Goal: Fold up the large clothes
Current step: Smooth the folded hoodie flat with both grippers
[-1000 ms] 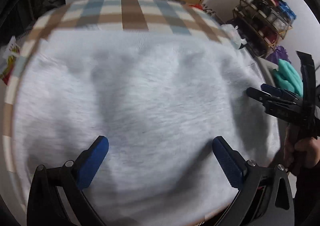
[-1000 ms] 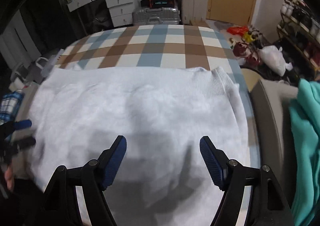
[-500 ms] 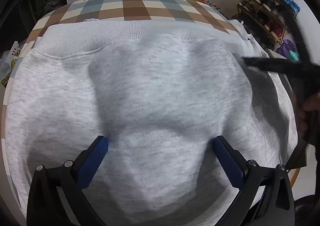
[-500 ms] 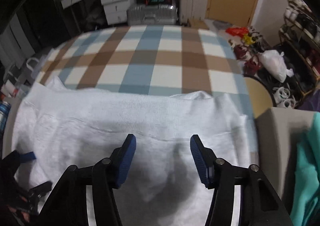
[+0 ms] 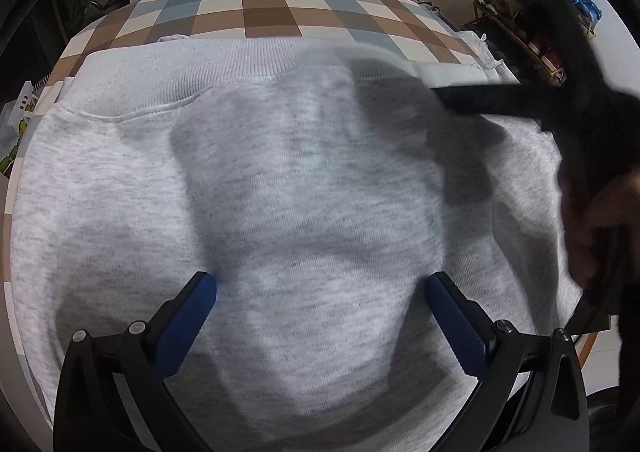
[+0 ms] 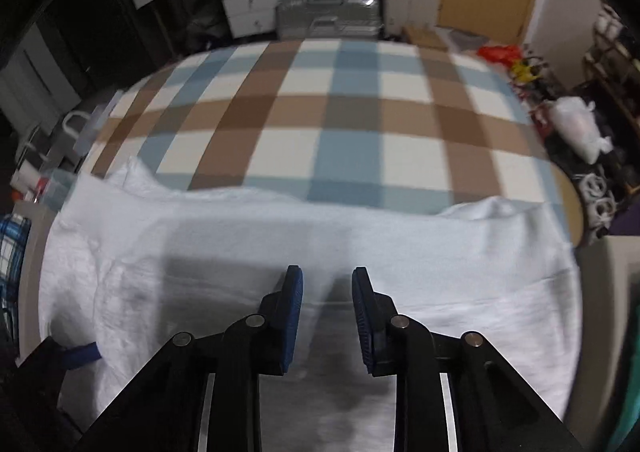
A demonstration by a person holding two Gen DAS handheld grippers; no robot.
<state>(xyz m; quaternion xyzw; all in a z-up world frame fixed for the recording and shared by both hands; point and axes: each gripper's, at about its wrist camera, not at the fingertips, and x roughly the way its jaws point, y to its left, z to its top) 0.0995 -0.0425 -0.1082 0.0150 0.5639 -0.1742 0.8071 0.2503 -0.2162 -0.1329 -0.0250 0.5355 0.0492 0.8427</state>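
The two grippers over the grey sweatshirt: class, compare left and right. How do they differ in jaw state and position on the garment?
The left gripper has jaws spread wide; the right gripper has jaws drawn close, having just been closing, with a narrow gap and no cloth clearly pinched.
The left gripper is over the sweatshirt body; the right gripper is near its ribbed hem.
Both have blue pads and point down at the sweatshirt.
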